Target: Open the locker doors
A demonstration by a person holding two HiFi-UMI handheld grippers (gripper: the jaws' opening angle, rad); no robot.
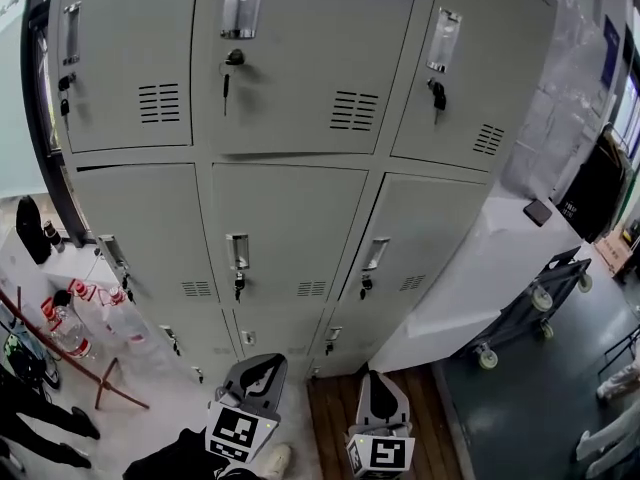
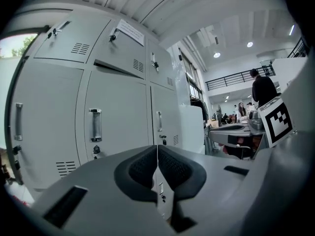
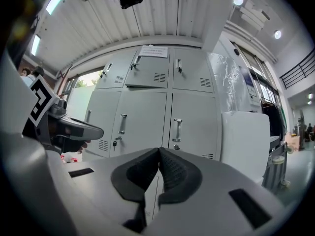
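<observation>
The lockers [image 1: 290, 228] stand straight ahead of both grippers, a grey bank three doors wide, clear of the jaws. Nearly every door is shut, so the insides are hidden. One upper middle door [image 3: 147, 73] juts out slightly at its lower edge. Keys [image 1: 227, 80] hang in several locks. The left gripper [image 1: 262, 366] and the right gripper [image 1: 377, 380] are side by side low before the bottom row, each with its fingers pressed together on nothing. A white cabinet [image 1: 480, 268] adjoins the lockers' right side, with a wheeled cart [image 1: 535, 303] near it.
</observation>
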